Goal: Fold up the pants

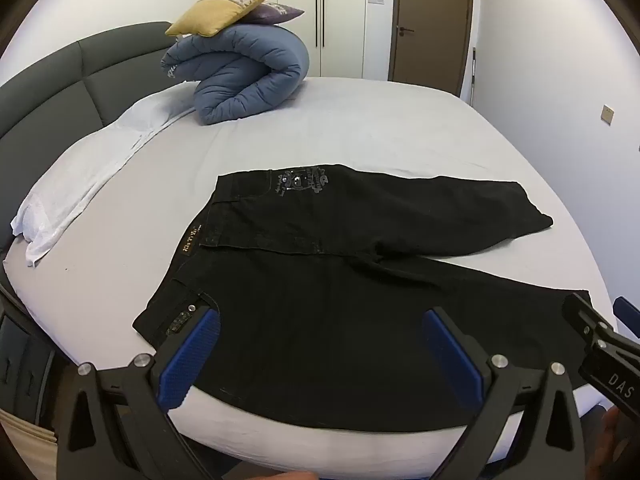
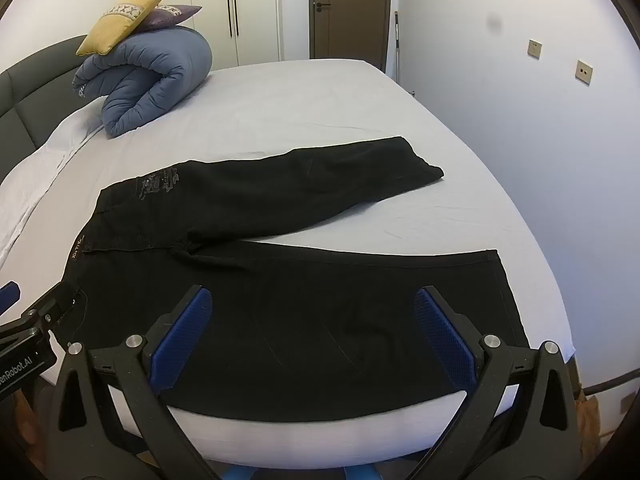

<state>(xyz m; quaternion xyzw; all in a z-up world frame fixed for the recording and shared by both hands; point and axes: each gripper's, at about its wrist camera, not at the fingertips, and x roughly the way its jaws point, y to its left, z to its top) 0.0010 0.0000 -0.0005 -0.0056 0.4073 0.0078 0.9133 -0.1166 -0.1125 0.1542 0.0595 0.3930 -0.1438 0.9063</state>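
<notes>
Black pants (image 1: 340,280) lie flat on the bed, waistband to the left and the two legs spread apart to the right. They also show in the right wrist view (image 2: 280,280). My left gripper (image 1: 320,320) is open and empty, held above the near leg close to the waistband. My right gripper (image 2: 314,300) is open and empty, held above the near leg toward its hem (image 2: 508,292). The far leg (image 2: 340,176) angles away. The right gripper shows at the right edge of the left wrist view (image 1: 596,336).
The bed (image 1: 400,132) has a pale sheet and a dark padded headboard (image 1: 60,92). A rolled blue duvet (image 1: 244,76) with two cushions (image 1: 228,8) sits at the back. A white cloth (image 1: 92,172) lies along the left. A wall (image 2: 520,120) stands right of the bed.
</notes>
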